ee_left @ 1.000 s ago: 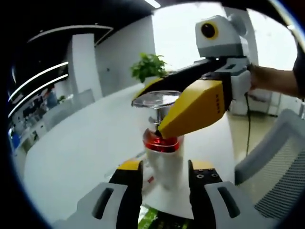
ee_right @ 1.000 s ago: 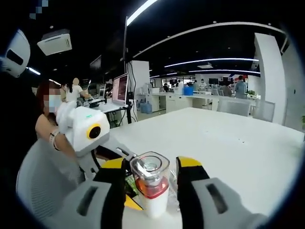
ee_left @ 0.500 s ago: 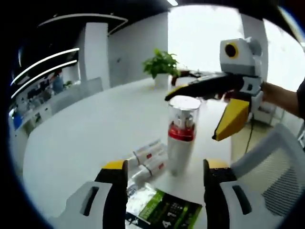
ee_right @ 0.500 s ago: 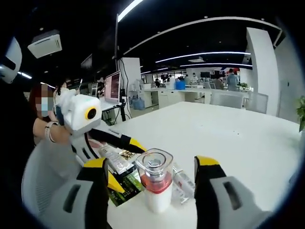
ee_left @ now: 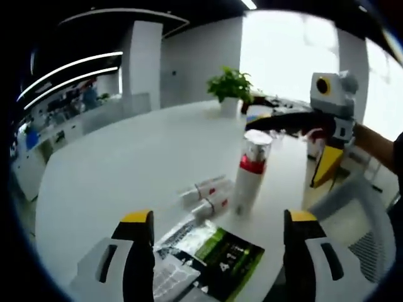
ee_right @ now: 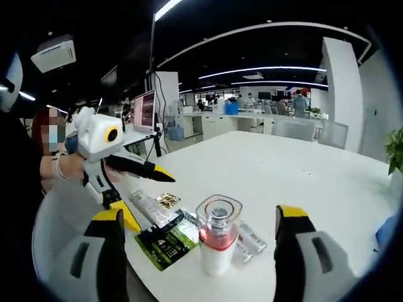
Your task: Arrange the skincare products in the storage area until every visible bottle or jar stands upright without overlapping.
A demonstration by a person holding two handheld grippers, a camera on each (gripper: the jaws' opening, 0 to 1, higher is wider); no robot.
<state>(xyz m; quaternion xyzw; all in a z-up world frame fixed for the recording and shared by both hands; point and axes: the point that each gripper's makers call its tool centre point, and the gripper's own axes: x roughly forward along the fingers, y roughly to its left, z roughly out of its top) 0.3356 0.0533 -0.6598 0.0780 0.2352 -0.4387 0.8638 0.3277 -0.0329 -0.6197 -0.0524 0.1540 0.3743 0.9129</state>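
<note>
My left gripper (ee_left: 214, 251) and right gripper (ee_right: 198, 251) jaws are released; the pump bottle (ee_right: 217, 242) stands upright near the table (ee_right: 302, 182) edge; I'd next grip one lying tube (ee_left: 211, 202) squarely mid-body

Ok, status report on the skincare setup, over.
Left gripper open, right gripper open, both holding nothing. Pump bottle standing upright on the table. Two small tubes lying flat beside it, plus flat packets.
</note>
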